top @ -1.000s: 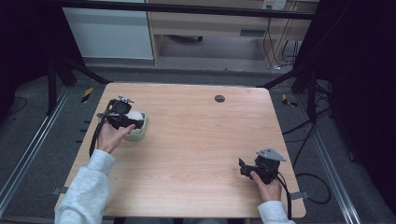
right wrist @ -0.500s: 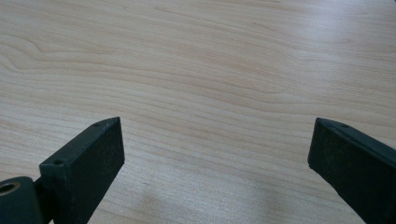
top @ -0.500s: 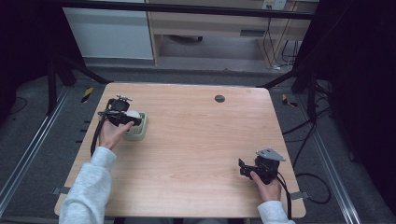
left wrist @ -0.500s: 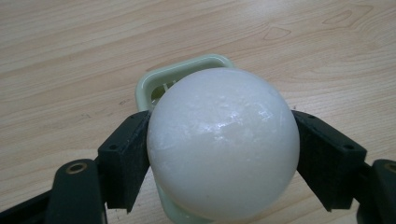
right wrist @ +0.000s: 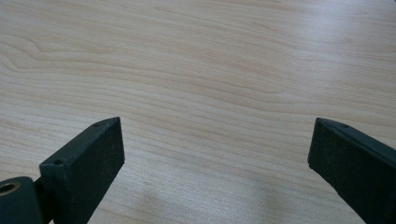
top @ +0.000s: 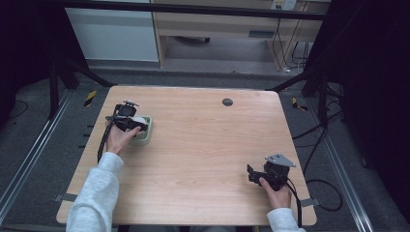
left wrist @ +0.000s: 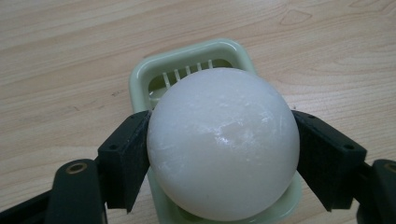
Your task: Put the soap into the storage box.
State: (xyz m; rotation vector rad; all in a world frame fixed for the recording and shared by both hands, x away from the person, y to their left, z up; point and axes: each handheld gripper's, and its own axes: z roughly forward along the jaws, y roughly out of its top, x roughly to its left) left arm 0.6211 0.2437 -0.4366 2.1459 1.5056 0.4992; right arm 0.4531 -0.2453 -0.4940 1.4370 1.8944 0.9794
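A white ball [left wrist: 223, 144] sits between the jaws of my left gripper [left wrist: 223, 154], which is shut on it. It hangs just over a pale green slotted tray [left wrist: 187, 70] on the wooden table; whether the ball touches the tray I cannot tell. From above, my left gripper [top: 137, 122] is at the table's left side, over the green tray [top: 145, 136], with the white ball [top: 139, 119] barely showing. My right gripper [top: 251, 174] rests near the front right corner, and its jaws stand wide open over bare wood [right wrist: 210, 93].
A small dark round disc [top: 227, 102] lies near the table's far edge. The wooden table [top: 203, 145] has black frame bars around it and cables on the floor to the right. Each gripper trails a cable off the table's edge.
My left gripper with the ball has crept slightly further over the green tray. The right gripper has stayed where it was.
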